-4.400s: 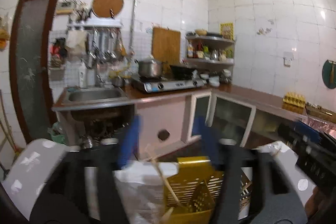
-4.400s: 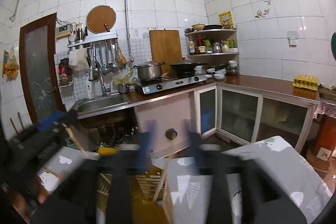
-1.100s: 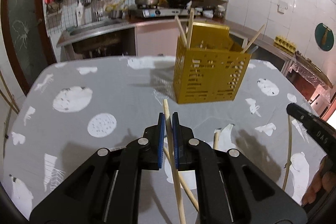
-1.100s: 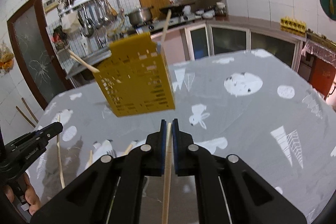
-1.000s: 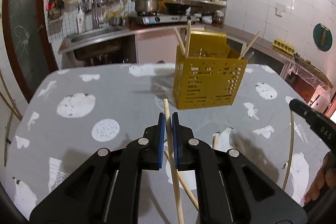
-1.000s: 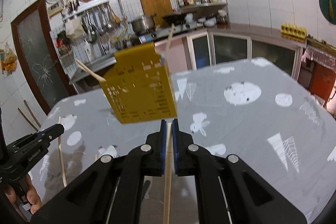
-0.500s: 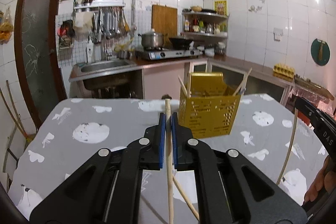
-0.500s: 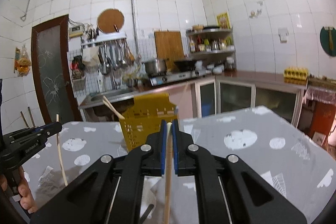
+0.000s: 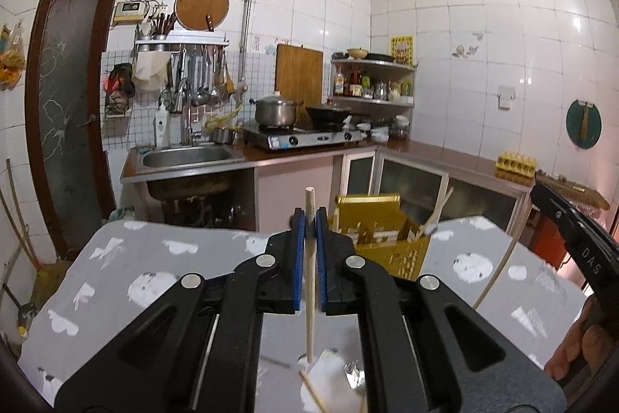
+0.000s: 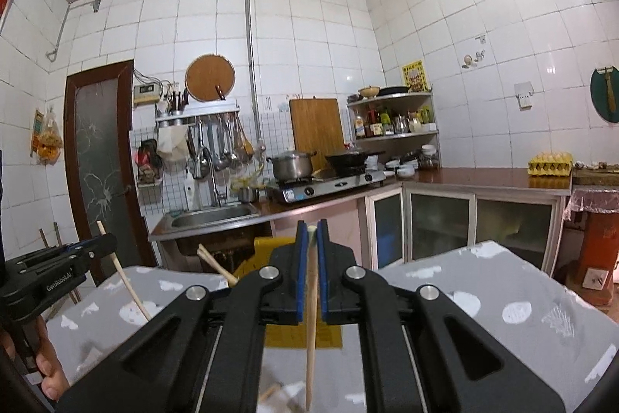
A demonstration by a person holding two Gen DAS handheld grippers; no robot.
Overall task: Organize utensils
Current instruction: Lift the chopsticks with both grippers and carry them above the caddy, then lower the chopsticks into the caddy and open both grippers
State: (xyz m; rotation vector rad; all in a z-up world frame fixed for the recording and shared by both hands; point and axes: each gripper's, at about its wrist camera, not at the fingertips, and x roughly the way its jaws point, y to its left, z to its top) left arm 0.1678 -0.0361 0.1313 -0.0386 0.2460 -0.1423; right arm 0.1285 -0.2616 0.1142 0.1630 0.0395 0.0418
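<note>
My left gripper [image 9: 308, 215] is shut on a wooden chopstick [image 9: 309, 281] that hangs down toward the table. My right gripper [image 10: 312, 229] is shut on another wooden chopstick [image 10: 310, 335], also hanging down. The yellow perforated utensil basket [image 9: 381, 239] stands on the grey patterned table [image 9: 127, 273] just beyond both grippers, with chopsticks leaning in it. In the right wrist view the basket [image 10: 271, 246] is mostly hidden behind the fingers. The right gripper also shows at the right edge of the left wrist view [image 9: 572, 239]. The left gripper shows at the left of the right wrist view [image 10: 62, 266].
A loose chopstick [image 9: 317, 397] lies on the table below the left gripper. Behind the table are a sink [image 9: 185, 157], a gas stove with a pot [image 9: 305, 134] and counter cabinets [image 10: 479, 223].
Both grippers have risen and tilted up, each still holding its chopstick. The basket has dropped lower in both views and sits closer behind the fingers.
</note>
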